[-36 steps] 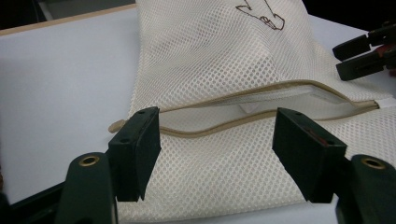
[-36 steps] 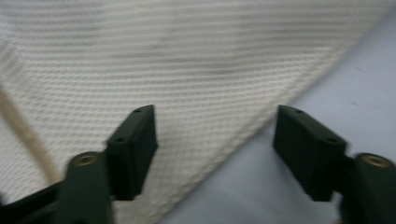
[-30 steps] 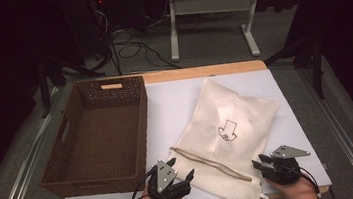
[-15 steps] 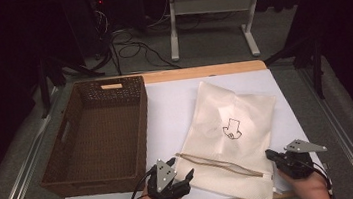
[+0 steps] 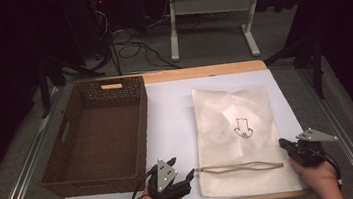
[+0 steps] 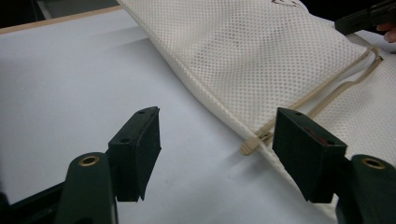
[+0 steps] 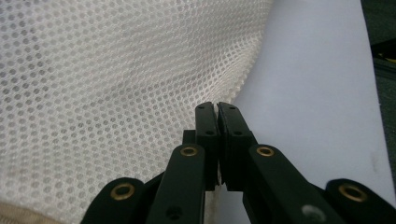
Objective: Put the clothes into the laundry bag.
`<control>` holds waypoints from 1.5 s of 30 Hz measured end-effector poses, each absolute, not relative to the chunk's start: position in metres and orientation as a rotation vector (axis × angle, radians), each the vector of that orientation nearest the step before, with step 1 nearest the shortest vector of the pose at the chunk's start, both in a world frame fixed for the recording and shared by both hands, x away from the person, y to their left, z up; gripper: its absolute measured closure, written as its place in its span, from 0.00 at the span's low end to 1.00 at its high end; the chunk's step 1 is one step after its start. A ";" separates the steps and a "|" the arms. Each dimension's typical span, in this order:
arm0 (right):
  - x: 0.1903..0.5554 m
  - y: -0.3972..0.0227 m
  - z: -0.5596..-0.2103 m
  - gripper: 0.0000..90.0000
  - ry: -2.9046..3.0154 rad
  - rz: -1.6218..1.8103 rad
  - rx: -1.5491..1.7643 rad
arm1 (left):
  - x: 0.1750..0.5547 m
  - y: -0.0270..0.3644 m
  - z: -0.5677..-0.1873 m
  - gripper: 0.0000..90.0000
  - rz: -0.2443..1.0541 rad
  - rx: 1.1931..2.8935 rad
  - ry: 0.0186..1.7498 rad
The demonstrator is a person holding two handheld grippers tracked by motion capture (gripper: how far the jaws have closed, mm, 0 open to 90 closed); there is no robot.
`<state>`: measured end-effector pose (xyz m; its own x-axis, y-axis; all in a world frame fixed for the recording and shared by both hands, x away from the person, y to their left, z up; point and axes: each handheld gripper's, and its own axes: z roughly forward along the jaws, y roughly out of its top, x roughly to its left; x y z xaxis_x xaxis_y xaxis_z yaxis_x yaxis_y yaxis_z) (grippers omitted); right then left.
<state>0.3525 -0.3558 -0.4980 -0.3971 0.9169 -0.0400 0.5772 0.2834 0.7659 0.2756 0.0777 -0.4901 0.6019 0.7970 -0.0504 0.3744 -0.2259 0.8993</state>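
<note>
"Two grippers sit at the near edge of the table. Where is the mesh bag (image 5: 236, 138) lying?"

"Flat on the white sheet (image 5: 171, 115), on the right half of the table, with a small black arrow drawing (image 5: 242, 127) on its upper face. A tan drawstring (image 5: 237, 168) runs left to right across its near end."

"What is the left gripper (image 5: 182, 175) doing?"

"Its jaws stand well apart with nothing between the pads. It rests just beside the bag's near left corner. In the left gripper view, the drawstring's knotted end (image 6: 250, 145) lies on the sheet between the two jaws, closer to the right-hand one, and neither pad touches it."

"And the right gripper (image 5: 286, 144)?"

"Its jaws have just been closing and now meet. The right gripper view shows the two black pads (image 7: 217, 135) pressed together right at the bag's edge, where the mesh meets the white sheet. A thin fold of mesh seems caught there, but the pads hide the contact, so whether cloth is truly pinched cannot be told for sure."

"Where is that gripper on the table?"

"At the bag's right edge, near the right end of the drawstring, with the person's hand (image 5: 319, 179) behind it."

"Anything else on the table?"

"One brown woven basket (image 5: 68, 137) stands on the left, well apart from the bag, its near right corner close to the left gripper."
</note>
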 end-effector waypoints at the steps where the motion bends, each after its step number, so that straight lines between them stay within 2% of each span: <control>1: 0.355 -0.357 -0.499 0.99 2.080 0.933 1.335 | 0.276 0.078 -0.490 0.36 0.530 1.831 0.948; 6: 0.354 -0.355 -0.501 0.97 2.090 0.924 1.335 | 0.275 0.078 -0.490 0.36 0.534 1.828 0.949; 9: 0.350 -0.356 -0.498 0.84 2.081 0.939 1.325 | 0.276 0.078 -0.490 0.36 0.535 1.827 0.951; 12: 0.339 -0.351 -0.486 0.67 2.041 1.016 1.271 | 0.276 0.078 -0.489 0.36 0.540 1.827 0.948; 18: 0.315 -0.318 -0.469 0.48 2.049 1.183 1.112 | 0.274 0.079 -0.486 0.36 0.545 1.818 0.946; 26: 0.298 -0.279 -0.465 0.22 2.116 1.264 0.962 | 0.274 0.082 -0.483 0.34 0.548 1.806 0.940; 27: 0.297 -0.276 -0.465 0.19 2.116 1.267 0.962 | 0.273 0.083 -0.482 0.33 0.543 1.790 0.935; 31: 0.298 -0.269 -0.469 0.00 2.137 1.232 0.982 | 0.272 0.081 -0.477 0.16 0.561 1.783 0.917; 34: 0.302 -0.269 -0.473 0.00 2.131 1.205 1.044 | 0.273 0.079 -0.479 0.02 0.548 1.807 0.899; 35: 0.303 -0.270 -0.473 0.00 2.127 1.202 1.050 | 0.274 0.078 -0.480 0.00 0.540 1.813 0.901; 45: 0.303 -0.275 -0.472 0.00 2.084 1.212 1.066 | 0.274 0.078 -0.481 0.00 0.558 1.827 0.910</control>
